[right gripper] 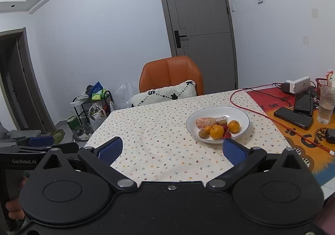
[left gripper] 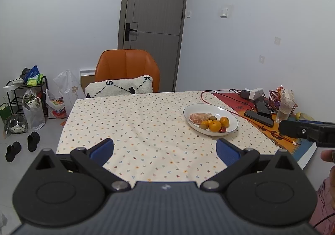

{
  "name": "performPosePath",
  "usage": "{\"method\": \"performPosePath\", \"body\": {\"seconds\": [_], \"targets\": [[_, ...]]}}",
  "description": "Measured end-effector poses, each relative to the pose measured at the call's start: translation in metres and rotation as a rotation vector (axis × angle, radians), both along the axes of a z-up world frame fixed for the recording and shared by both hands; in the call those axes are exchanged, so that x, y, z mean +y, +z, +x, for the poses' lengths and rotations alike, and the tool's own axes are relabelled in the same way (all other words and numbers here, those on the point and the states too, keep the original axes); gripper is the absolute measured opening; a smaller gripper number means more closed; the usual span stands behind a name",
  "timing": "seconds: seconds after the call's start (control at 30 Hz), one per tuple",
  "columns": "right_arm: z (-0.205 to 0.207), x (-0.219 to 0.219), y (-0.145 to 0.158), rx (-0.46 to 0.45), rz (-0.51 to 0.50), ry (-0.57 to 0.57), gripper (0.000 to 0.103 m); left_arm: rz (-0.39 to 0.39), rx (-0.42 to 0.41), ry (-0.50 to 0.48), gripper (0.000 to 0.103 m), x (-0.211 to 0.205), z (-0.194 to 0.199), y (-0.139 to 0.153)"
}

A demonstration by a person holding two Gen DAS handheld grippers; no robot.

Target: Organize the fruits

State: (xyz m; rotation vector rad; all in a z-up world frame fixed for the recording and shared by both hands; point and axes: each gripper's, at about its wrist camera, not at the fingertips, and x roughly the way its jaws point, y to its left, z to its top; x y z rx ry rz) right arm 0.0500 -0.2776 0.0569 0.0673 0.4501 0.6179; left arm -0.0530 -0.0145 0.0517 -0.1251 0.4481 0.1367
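Both grippers above near edge of bench (left gripper: pixel 146 126), nothing between the blue pads. Left gripper (left gripper: pixel 164 150) released, jaws wide. Right gripper (right gripper: pixel 171 150) likewise released. White plate (right gripper: pixel 240 112) sits right of centre on the dotted cloth, holding oranges (right gripper: pixel 216 132), small brown fruit, possibly kiwis, something red, and a peeled citrus. Phone (right gripper: pixel 293 118) and glass (right gripper: pixel 325 105) lie farther right.

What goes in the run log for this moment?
left hand-held gripper open, empty | right hand-held gripper open, empty | fruits in white plate
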Motion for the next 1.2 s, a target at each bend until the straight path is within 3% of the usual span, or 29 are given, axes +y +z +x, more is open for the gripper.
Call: {"method": "performPosePath", "body": {"seconds": [1.2], "targets": [[-0.0026,0.0049,0.0005,-0.002,-0.012,0.016,0.103,-0.003,0.001,0.000,0.103,-0.0024,-0.0005,-0.0029]]}}
